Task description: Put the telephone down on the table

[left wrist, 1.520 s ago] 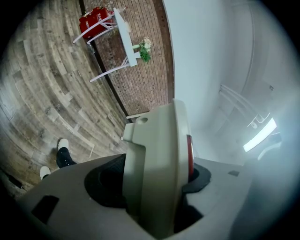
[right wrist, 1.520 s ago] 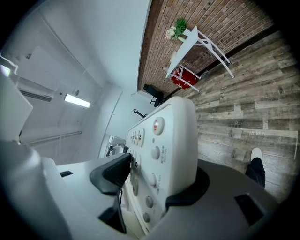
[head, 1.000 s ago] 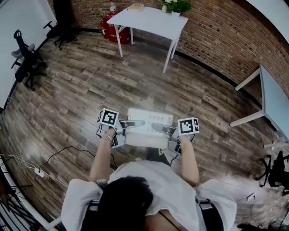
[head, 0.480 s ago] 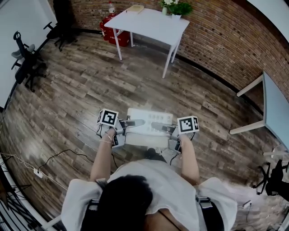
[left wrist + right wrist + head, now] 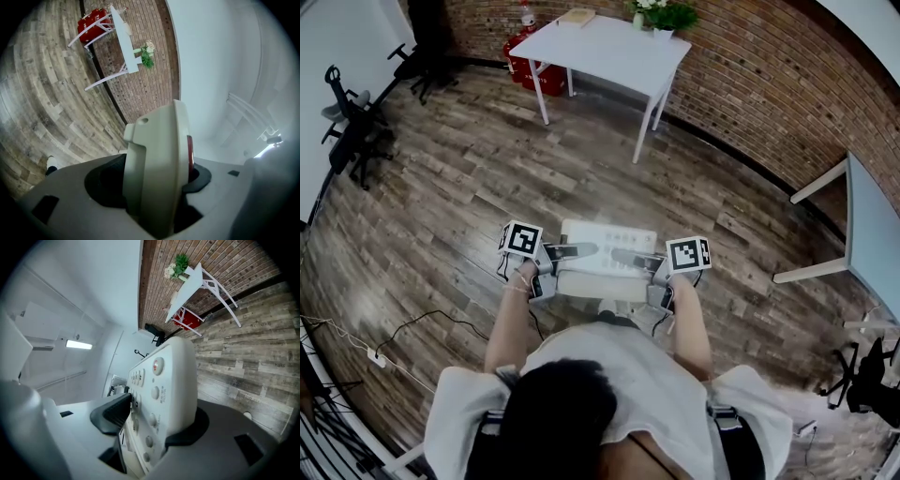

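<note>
A white desk telephone (image 5: 608, 269) hangs in the air above the wood floor, carried level between my two grippers. My left gripper (image 5: 577, 250) is shut on its left end, and in the left gripper view the phone's edge (image 5: 159, 140) fills the gap between the jaws (image 5: 157, 183). My right gripper (image 5: 628, 256) is shut on the right end; there the keypad side (image 5: 171, 371) sits between the dark pads (image 5: 150, 420). The white table (image 5: 581, 49) stands a few steps ahead by the brick wall.
On the table are a potted plant (image 5: 666, 13) and a flat book (image 5: 577, 16); red cylinders (image 5: 525, 52) stand under it. Office chairs (image 5: 352, 122) are at the left, another white table (image 5: 872, 225) at the right. A cable (image 5: 422, 323) lies on the floor.
The person has stepped forward: the white table is slightly nearer. Both grippers keep their hold and have risen a little in the picture with the phone.
</note>
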Motion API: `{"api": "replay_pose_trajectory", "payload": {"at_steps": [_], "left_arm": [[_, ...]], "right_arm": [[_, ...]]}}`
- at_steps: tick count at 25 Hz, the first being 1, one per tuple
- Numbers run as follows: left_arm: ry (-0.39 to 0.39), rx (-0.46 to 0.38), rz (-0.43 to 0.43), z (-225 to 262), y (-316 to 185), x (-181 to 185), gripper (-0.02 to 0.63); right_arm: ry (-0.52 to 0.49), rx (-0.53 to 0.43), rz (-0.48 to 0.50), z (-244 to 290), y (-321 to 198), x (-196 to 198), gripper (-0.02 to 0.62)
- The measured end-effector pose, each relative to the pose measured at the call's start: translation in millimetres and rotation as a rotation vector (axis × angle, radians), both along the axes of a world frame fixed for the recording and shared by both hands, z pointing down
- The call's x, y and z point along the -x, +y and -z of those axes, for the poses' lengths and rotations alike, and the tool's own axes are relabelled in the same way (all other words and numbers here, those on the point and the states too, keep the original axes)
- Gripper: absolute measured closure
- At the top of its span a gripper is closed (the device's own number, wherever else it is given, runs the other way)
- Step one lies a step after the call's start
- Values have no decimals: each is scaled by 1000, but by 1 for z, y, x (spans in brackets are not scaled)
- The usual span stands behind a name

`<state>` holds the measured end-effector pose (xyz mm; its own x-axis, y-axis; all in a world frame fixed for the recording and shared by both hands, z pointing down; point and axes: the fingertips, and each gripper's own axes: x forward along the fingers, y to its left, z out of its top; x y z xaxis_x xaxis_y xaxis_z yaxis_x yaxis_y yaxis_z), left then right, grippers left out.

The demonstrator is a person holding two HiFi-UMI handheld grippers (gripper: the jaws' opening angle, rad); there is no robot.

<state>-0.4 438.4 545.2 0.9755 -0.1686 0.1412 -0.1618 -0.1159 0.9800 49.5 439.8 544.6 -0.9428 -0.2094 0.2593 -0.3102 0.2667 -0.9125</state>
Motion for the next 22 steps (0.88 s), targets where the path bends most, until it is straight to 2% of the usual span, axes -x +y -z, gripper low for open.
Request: {"api": "replay_pose_trajectory", "payload": {"at_steps": [5,10,15,22], "left_arm": [[10,9,11,-1,-11,-17,310],[17,-32,-3,3,-25,-35,310],[9,-13,20,-3,-23,-29,310],[-2,29,40,-14,-37,-45,310]], "right_arm": [[33,-16,-8,-1,-12,-21,336],[-3,-25,-5,1,-24,-33,337],[-1,-10,14,-3,-24,-28,337],[-14,19,31,-15,-39,-43,337]]}}
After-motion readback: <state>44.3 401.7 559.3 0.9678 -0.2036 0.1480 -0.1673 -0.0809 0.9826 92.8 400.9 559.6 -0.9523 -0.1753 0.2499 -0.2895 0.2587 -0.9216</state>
